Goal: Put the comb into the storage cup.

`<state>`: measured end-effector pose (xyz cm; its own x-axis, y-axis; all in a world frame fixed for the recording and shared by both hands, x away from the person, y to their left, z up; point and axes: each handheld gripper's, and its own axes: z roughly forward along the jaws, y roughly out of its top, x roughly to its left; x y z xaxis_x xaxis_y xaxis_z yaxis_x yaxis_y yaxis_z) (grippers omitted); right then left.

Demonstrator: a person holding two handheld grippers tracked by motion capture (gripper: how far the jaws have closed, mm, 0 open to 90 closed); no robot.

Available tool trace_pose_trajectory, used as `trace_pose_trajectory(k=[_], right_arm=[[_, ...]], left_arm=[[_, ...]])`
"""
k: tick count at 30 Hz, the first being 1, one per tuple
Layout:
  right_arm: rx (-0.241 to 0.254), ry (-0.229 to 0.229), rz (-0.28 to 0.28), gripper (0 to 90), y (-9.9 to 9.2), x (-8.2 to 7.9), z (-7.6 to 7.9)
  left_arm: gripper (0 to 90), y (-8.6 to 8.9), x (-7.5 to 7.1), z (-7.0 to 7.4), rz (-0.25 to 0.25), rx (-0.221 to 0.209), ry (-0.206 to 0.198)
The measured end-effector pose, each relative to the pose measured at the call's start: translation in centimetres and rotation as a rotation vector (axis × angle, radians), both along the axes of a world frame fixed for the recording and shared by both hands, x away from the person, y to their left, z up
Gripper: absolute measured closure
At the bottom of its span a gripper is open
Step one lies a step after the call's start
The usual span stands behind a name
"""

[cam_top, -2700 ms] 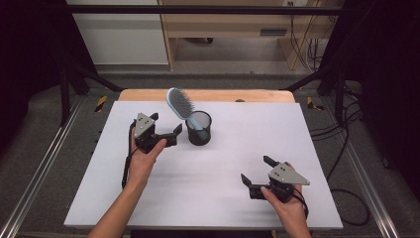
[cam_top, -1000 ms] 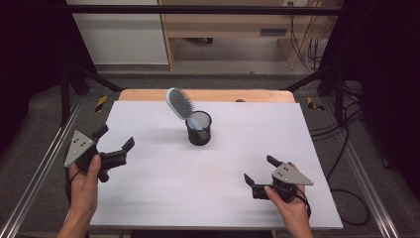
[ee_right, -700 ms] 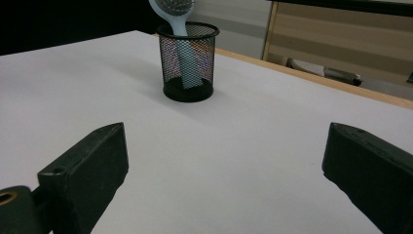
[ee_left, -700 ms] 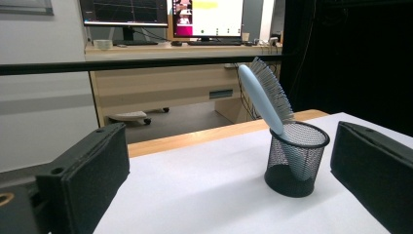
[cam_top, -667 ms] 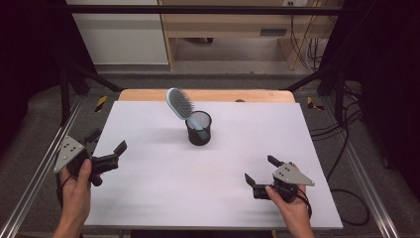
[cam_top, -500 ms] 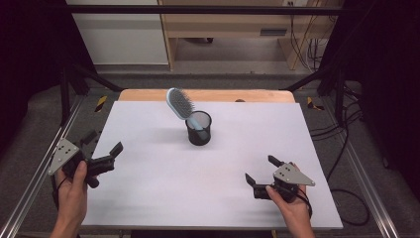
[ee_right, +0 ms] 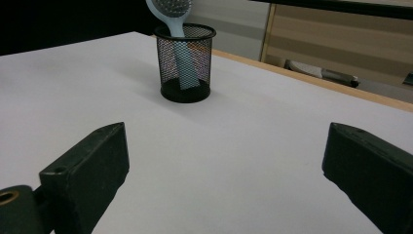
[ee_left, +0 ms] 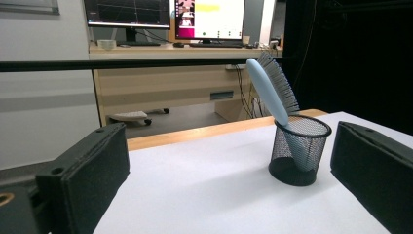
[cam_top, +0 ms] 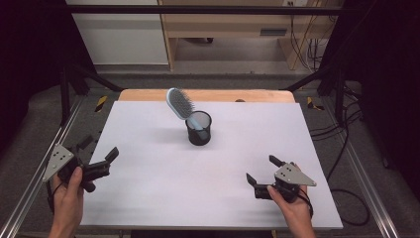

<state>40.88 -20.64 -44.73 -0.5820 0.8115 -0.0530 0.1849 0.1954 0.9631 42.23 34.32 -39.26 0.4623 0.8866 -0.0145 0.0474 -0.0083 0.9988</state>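
Just above the centre of the high view, a black mesh cup stands upright on the white table, holding a pale blue hairbrush whose handle sits inside while its bristled head leans out toward the upper left. At lower left of the frame, the left gripper hangs over the table's edge, jaws wide apart and holding nothing. At lower right, the right gripper rests near the front edge, likewise spread wide and empty, well apart from the cup.
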Motion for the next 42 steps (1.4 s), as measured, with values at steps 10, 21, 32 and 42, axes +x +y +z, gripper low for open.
trace_pose_trajectory(k=[10,21,32,42], right_arm=[[-0.003,-0.009,0.003,3.7,-0.1,0.0,0.0],[-0.004,-0.025,0.011,3.8,-0.2,-0.1,-0.1],[0.004,-0.033,0.003,3.7,-0.7,-0.3,0.0],[0.016,-0.051,-0.019,3.6,-2.2,-0.3,0.2]], left_arm=[[0.7,0.0,-0.4,-1.3,-0.008,-0.009,0.01],[0.7,0.0,-0.9,-2.8,0.015,-0.023,0.005],[0.7,-0.8,-1.0,-3.8,-0.022,-0.005,0.027],[0.7,-2.2,-1.1,-4.5,-0.068,0.041,0.045]])
